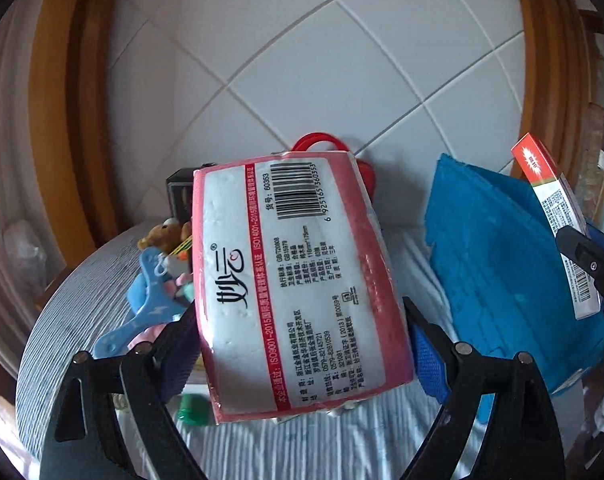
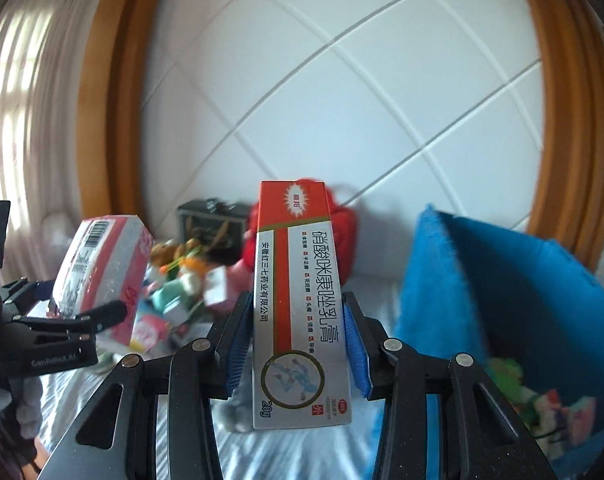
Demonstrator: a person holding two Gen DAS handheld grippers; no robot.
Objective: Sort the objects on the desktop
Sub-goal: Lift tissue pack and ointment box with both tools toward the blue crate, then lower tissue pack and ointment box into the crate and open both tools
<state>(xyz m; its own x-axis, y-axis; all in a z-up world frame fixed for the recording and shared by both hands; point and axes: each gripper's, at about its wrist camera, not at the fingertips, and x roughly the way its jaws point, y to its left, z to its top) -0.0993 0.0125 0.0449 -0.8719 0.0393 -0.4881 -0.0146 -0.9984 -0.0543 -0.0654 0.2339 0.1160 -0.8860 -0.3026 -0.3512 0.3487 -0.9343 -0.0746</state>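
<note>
My left gripper (image 1: 302, 344) is shut on a pink-and-white tissue pack (image 1: 294, 280) and holds it above the striped table. The pack also shows in the right wrist view (image 2: 102, 272), with the left gripper (image 2: 102, 320) under it. My right gripper (image 2: 298, 344) is shut on a red-and-white ointment box (image 2: 298, 308), held upright above the table. The box also shows at the right edge of the left wrist view (image 1: 558, 224). A blue felt bin (image 1: 502, 264) stands at the right; in the right wrist view the bin (image 2: 462, 300) holds some toys.
A pile of small toys and boxes (image 2: 182, 292) lies at the table's back left, with a blue plastic toy (image 1: 142, 312) and a teddy (image 1: 162, 236). A red bag (image 2: 342, 236) and a dark box (image 2: 210, 216) stand by the tiled wall. A green cap (image 1: 192, 410) lies under the pack.
</note>
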